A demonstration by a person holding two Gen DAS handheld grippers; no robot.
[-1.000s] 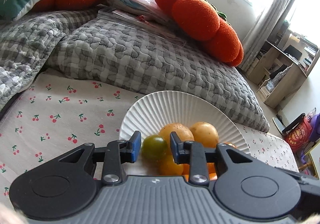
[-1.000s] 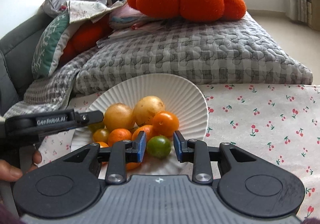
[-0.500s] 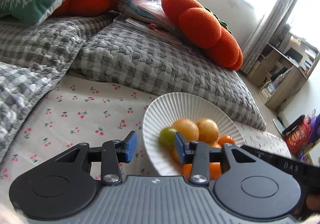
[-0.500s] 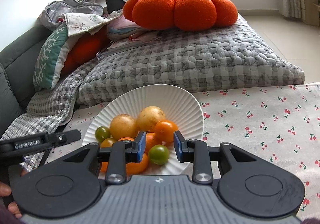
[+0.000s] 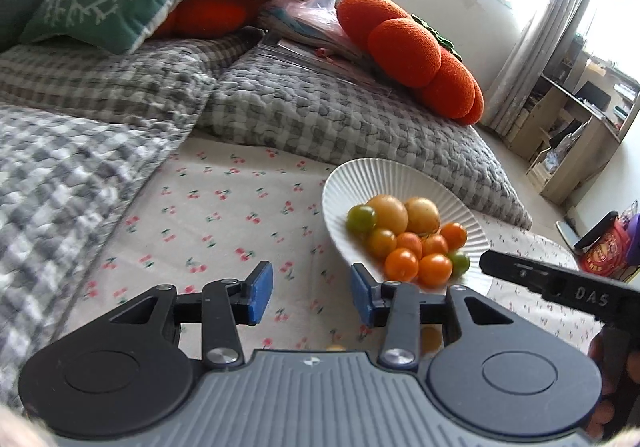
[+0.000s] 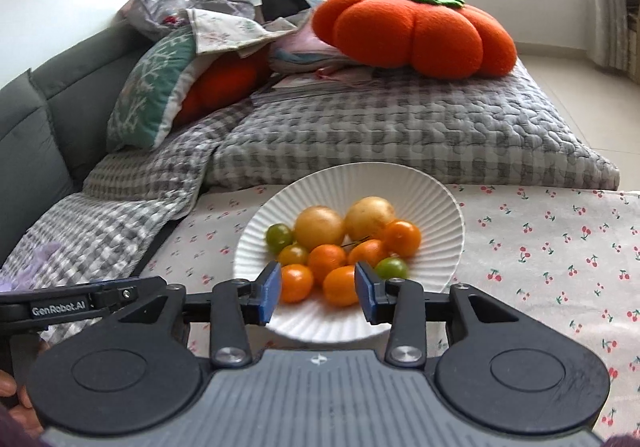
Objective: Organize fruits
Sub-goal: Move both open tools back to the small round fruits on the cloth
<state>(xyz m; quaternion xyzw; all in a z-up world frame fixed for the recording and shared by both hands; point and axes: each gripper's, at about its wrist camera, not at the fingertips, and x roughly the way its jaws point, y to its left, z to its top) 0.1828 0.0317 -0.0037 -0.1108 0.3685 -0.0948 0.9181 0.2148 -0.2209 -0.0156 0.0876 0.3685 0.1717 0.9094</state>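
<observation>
Both grippers hang with jaws spread wide and nothing between them: the left gripper [image 5: 311, 297] is over the cherry-print cloth [image 5: 224, 215] just off the near-left rim of the white ribbed plate [image 6: 420, 191], and the right gripper [image 6: 316, 293] is over the plate's near edge. All the fruit sits heaped in that plate: two pale yellow fruits [image 6: 320, 225] at the back, orange tomatoes [image 6: 326, 259] bunched in the middle and front, one green tomato [image 6: 279, 236] at the left edge of the heap and another green tomato [image 6: 392, 268] at its right. Behind the plate, a grey checked quilt [image 6: 400, 135] carries an orange pumpkin cushion [image 6: 416, 33].
</observation>
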